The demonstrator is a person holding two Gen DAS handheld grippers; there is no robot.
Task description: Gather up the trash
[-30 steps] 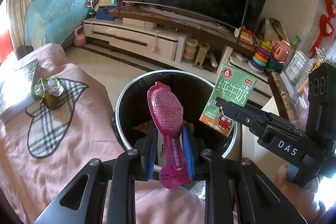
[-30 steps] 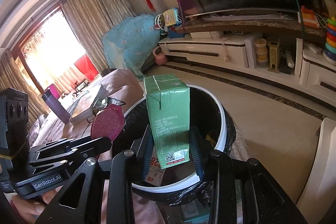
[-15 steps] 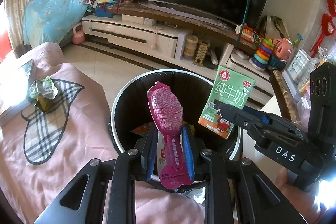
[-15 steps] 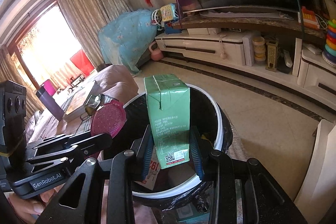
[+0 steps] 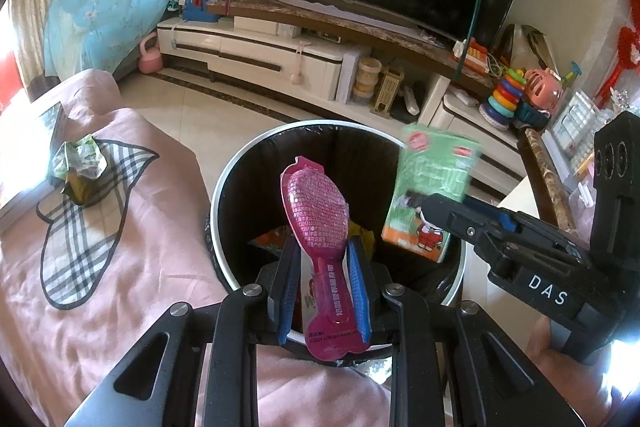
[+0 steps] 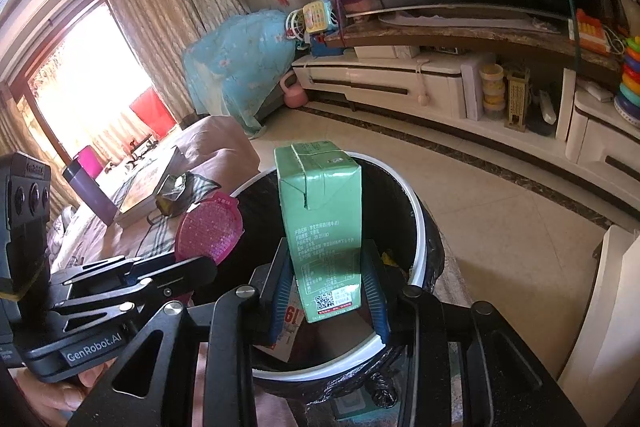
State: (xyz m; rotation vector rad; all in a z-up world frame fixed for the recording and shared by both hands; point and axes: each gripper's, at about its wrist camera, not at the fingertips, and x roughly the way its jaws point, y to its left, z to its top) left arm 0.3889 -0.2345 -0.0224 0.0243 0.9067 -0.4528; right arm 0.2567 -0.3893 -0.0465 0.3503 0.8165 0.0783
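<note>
1. Still squeezing the pink wrapper tight in the left gripper, right over the near edge of the bin.
2. Holding the green carton up in the right gripper, over the right side of the bin.
3. Turning blurry just now in the left view, that carton, maybe starting to slip down.
4. Not showing clearly whether the right tongs are still pinching or letting go.
5. Getting very close to dropping both bits of trash in.
</note>
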